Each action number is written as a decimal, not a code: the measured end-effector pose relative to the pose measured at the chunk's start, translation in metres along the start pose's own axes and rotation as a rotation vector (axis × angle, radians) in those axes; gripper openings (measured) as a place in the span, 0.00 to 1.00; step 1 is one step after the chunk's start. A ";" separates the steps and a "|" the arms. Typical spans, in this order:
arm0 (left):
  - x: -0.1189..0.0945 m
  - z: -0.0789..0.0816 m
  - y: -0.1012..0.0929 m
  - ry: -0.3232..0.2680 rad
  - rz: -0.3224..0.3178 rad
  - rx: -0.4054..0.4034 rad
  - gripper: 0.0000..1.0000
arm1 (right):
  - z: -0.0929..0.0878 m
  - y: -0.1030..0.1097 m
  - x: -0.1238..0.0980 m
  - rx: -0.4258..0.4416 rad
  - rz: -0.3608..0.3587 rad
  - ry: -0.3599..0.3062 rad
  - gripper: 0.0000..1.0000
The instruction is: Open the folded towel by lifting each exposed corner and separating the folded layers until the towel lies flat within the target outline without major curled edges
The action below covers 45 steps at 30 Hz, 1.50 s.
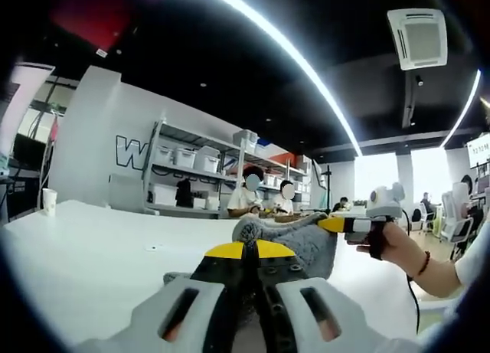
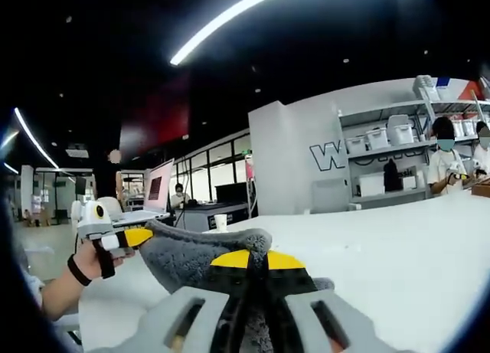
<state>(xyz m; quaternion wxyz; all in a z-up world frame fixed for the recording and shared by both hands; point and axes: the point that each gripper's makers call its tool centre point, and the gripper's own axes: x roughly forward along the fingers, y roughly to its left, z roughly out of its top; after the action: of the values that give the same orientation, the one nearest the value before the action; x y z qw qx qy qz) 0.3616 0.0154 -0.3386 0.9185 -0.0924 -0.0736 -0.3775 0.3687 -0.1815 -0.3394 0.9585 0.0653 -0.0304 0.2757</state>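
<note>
The grey towel is lifted above the white table, stretched between both grippers. The left gripper and the right gripper each pinch one edge, jaws clenched; the towel's lower part is hidden behind them.

We see the towel as grey cloth with a thick, fuzzy, matt pile, its nap rough and tufted along the folds at mid-frame. The surface under it looks smooth, white and faintly satin. We read the left gripper as moulded plastic, pale grey and smooth low in the frame, with matt black fingers and glossy yellow tips. The right gripper has the same plastic finish. A paper-looking cup stands at far left.
</note>
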 end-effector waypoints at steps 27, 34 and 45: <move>-0.022 -0.014 -0.015 0.008 -0.034 -0.024 0.01 | -0.013 0.012 -0.024 0.011 0.016 -0.005 0.00; -0.026 -0.017 -0.019 0.011 -0.041 -0.010 0.01 | -0.016 0.016 -0.032 0.039 0.028 -0.009 0.00; -0.033 -0.023 -0.025 0.027 -0.056 0.006 0.01 | -0.024 0.022 -0.044 0.054 0.049 -0.001 0.00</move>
<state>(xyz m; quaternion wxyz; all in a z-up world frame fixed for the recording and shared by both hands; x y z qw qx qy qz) 0.3218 0.0151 -0.3649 0.9087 -0.0826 -0.0648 -0.4041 0.3207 -0.1829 -0.3651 0.9494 0.0903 -0.0250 0.2998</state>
